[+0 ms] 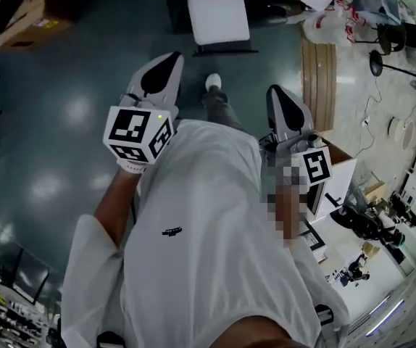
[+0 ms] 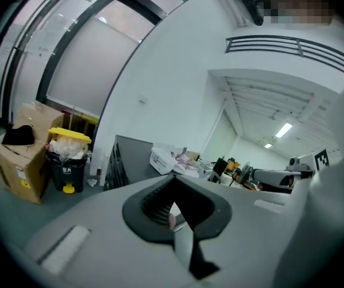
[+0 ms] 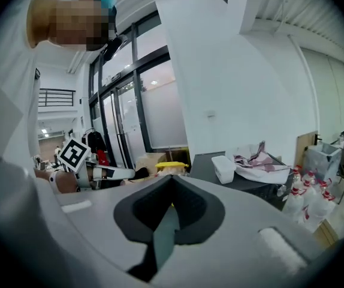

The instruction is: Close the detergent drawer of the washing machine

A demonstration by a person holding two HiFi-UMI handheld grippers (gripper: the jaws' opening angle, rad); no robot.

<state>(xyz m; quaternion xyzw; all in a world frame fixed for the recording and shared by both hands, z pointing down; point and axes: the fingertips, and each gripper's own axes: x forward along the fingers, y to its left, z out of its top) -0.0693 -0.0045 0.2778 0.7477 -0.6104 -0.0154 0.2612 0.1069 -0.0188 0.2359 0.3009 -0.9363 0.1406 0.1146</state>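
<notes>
**Drawer not in frame, both jaws clenched empty**

The detergent drawer and the washing machine don't show in any view, so where the drawer sits, or how far out, can't be told. A white boxy unit (image 1: pixel 340 174) sits at 3 o'clock just beside the right gripper (image 1: pixel 284 107). Can't tell if it's the machine.

Left gripper (image 1: pixel 163 71) is held at the person's waist and points to 12 o'clock. Its jaws are pressed together with nothing between them. Right gripper is the same: jaws clenched, empty, pointing to 12 o'clock. Task judged not started.

Doing the step well, as a judgement:
- First turn to find the drawer front.
- Closed jaws suit a push, so no grasp is needed.
- Press flat on the middle of the drawer face and push straight along its slide. Off-centre pressure could cock it in its track.
- One gripper is enough.

Edges and room:
- The dark floor (image 1: pixel 63 114) from 9 to 12 o'clock is open, with lots of space.
- A white block (image 1: pixel 219 17) is at 12 o'clock, past the shoe (image 1: pixel 213 82).
- Wooden slats (image 1: pixel 318 78) lie at 1 o'clock, with clutter and cables beyond at 2 to 3 o'clock. That side is tight.
- A cardboard box (image 1: pixel 19 13) is at 10 o'clock, well apart.
- The gripper views show a dark table (image 3: pixel 244 174) carrying a white tub (image 3: pixel 225 168), and a yellow-lidded bin (image 2: pixel 69 155) by the wall.
</notes>
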